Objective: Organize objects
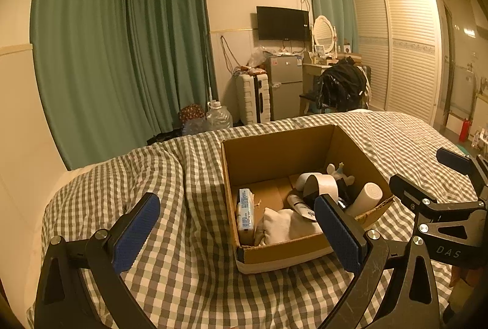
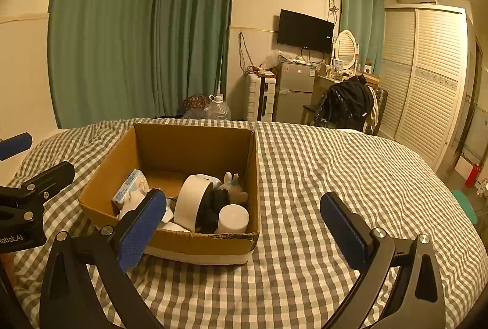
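1. Left gripper is level over the checked bedspread, jaws spread wide, nothing btwn them.
2. Right gripper sits beside it, also wide apart & empty; its left pad overlaps the box's near wall.
3. Cardboard box sits on the bed, open-topped, w/ tape roll, white cylinder, plush toy, tissue pack inside.
4. Items behind the roll are hard to make out.
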